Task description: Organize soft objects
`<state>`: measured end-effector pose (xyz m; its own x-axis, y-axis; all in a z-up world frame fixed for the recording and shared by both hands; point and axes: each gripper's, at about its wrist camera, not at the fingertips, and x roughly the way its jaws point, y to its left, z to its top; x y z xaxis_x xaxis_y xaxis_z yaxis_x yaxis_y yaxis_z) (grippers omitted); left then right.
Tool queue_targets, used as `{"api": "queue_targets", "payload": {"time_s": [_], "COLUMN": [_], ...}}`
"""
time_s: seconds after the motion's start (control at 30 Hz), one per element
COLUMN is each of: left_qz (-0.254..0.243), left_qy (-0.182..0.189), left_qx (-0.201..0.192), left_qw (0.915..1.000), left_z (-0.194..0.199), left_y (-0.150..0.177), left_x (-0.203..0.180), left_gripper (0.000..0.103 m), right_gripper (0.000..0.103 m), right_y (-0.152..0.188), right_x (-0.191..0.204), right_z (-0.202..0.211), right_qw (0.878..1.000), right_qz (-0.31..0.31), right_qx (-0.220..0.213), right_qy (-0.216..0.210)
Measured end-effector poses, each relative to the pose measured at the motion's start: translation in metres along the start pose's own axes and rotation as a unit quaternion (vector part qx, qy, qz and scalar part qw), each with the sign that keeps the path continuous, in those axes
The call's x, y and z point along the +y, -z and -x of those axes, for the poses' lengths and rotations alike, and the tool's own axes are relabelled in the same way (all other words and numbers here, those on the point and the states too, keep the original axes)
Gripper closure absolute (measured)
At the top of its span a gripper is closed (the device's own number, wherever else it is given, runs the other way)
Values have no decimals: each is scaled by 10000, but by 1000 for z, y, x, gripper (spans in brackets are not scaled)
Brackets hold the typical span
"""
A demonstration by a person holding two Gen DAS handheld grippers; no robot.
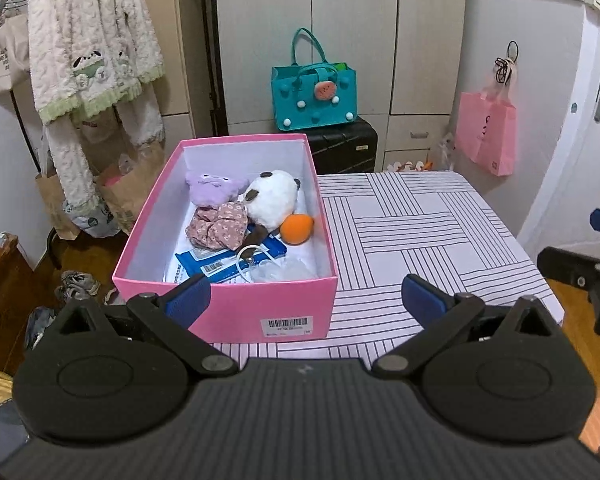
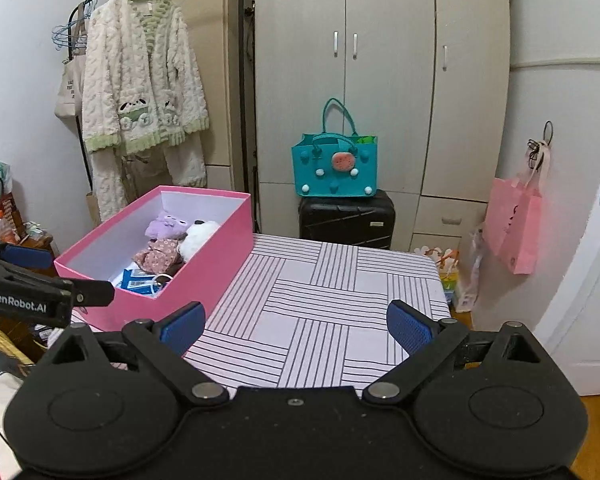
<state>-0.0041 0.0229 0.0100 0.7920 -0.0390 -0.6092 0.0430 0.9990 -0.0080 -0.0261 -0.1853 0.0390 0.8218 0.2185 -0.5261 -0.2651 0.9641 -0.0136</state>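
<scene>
One pink box [image 1: 236,312] sits on one striped worktop [image 1: 420,232]. Inside are one purple soft toy [image 1: 212,189], one panda toy [image 1: 272,200], one orange ball [image 1: 297,229], one flowery cloth bundle [image 1: 218,230] and one blue packet [image 1: 220,265].

Left gripper [image 1: 306,300] body: matte black, ribbed housing behind the jaws, a faint pale mark at its middle.
Left gripper discs: two round black bosses, one behind each jaw, each with a raised oval ring.
Left gripper linkages: black triangular arms pinned by grey metal rivets, small screws near the pads.
Left gripper pads [image 1: 188,300]: blue textured rubber on the inner jaw faces.
Right gripper [image 2: 296,326] body: black, dust-speckled, one small screw centred behind the jaws.
Right gripper pads [image 2: 410,328]: blue, fine grid texture.
Marking: white "GenRobot.AI" lettering on the left gripper's black side, seen from the right wrist view.
</scene>
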Motion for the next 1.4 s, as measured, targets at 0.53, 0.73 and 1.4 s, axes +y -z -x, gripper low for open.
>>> {"api": "queue_targets", "payload": {"time_s": [0.53,0.73,1.4], "left_qz": [101,62,135], "left_qy": [106,23,-140], "left_qx": [-646,-789,-628], "left_qw": [9978,9969,9978], "left_z": [3,8,6], "left_y": [26,28,29], "left_x": [-6,-8,0], "left_gripper": [0,0,0], "right_gripper": [4,4,4], "right_y": [31,37,36], "right_x": [1,-3,4], "right_z": [1,4,7], "right_qw": [9987,9967,9972], "right_qz": [-51,-186,-285], "right_qx": [-333,-460,-405], "right_qy": [390,646,557]}}
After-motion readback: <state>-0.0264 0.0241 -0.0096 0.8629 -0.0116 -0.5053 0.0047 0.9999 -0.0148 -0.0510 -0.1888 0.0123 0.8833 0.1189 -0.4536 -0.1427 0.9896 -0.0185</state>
